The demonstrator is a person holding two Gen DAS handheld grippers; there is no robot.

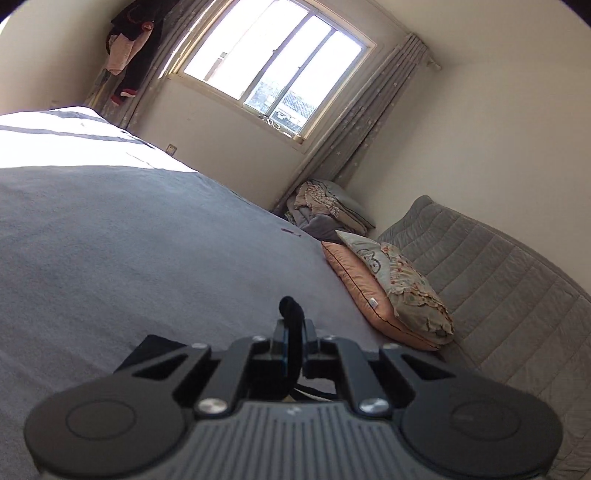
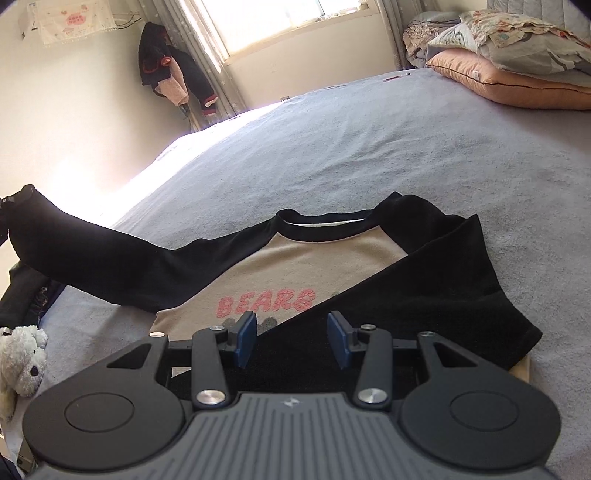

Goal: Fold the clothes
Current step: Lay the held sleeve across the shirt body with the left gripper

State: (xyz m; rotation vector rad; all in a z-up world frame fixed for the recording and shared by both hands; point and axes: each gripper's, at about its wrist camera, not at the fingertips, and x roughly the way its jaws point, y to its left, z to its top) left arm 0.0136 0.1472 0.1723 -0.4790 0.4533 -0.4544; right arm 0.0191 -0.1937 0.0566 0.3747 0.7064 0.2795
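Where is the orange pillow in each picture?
Left wrist view: the orange pillow lies right of centre, at the bed's edge, under a flowery pillow.
Right wrist view: the orange pillow is at the top right, again under it.
Shared landmark: the bright window.

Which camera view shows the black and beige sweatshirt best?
The right wrist view: the sweatshirt lies on the bed with its collar, pink lettering and both sleeves visible. The left wrist view shows only a strip of black fabric clamped in the left gripper.
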